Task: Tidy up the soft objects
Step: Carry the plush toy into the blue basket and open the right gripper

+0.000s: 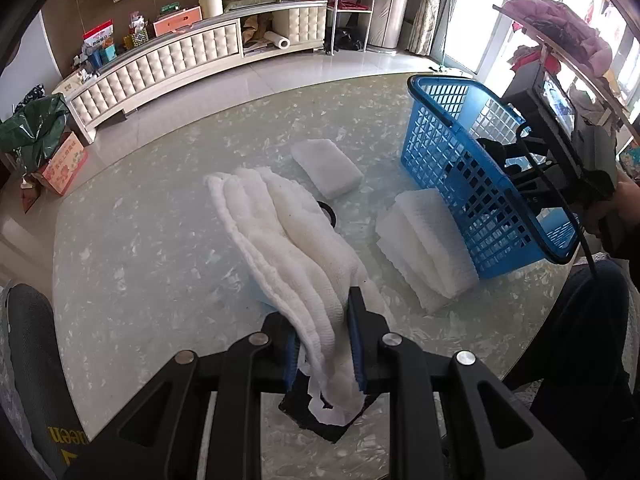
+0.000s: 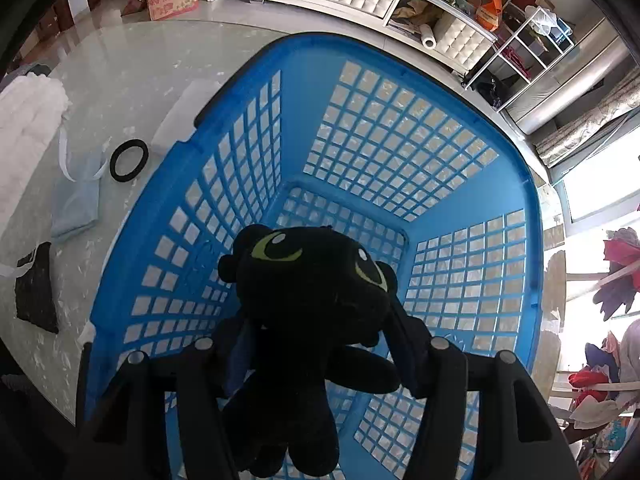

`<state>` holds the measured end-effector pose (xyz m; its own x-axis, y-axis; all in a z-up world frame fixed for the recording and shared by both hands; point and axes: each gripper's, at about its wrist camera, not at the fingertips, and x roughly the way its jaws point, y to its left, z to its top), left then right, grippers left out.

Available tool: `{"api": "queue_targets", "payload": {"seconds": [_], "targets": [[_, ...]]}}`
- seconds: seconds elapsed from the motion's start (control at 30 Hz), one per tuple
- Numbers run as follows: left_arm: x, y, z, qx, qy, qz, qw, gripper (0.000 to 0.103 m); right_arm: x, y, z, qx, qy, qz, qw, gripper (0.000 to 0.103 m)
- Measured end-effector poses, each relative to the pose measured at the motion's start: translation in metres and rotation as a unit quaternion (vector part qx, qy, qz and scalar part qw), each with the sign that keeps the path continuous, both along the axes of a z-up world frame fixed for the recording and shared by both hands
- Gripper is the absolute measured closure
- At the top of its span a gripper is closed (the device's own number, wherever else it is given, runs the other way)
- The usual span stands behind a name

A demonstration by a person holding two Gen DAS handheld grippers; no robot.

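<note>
My left gripper (image 1: 324,320) is shut on a folded white knitted cloth (image 1: 280,232), which it holds above the round table; the cloth fans out away from the fingers. In the right wrist view the same white cloth (image 2: 28,120) shows at the left edge. My right gripper (image 2: 320,340) is shut on a black plush toy (image 2: 312,288) with green eyes. It hangs inside the mouth of the blue mesh basket (image 2: 536,216), head towards the basket's floor. In the left wrist view that basket (image 1: 452,160) stands at the table's right.
On the marbled glass table (image 1: 140,240) lie a white foam pad (image 1: 326,168) and a stack of white foam sheets (image 1: 424,240) beside the basket. A black ring (image 2: 129,160), a pale blue cloth (image 2: 78,204) and a black pouch (image 2: 36,288) lie left of the basket.
</note>
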<state>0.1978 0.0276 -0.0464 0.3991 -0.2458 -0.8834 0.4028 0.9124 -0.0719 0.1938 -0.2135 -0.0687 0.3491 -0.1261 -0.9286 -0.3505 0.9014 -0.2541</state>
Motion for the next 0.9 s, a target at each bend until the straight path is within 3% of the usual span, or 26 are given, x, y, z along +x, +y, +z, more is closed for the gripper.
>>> {"api": "queue_targets", "payload": {"seconds": [0.2, 0.33, 0.57, 0.9], "targets": [[0.0, 0.002, -0.001, 0.0, 0.0, 0.004, 1.0, 0.084, 0.007, -0.005, -0.004, -0.01, 0.012, -0.011, 1.0, 0.037], [-0.001, 0.002, 0.001, -0.002, -0.001, 0.004, 1.0, 0.084, 0.007, -0.012, -0.007, -0.022, 0.011, -0.028, 0.999, 0.019], [-0.002, 0.004, 0.003, -0.013, 0.002, 0.003, 0.9999, 0.084, 0.0, -0.033, 0.003, -0.004, 0.001, -0.047, 0.999, 0.001], [-0.014, -0.02, 0.029, -0.031, -0.011, -0.016, 0.9993, 0.084, -0.042, -0.05, 0.04, 0.053, -0.044, -0.068, 0.995, 0.0]]}}
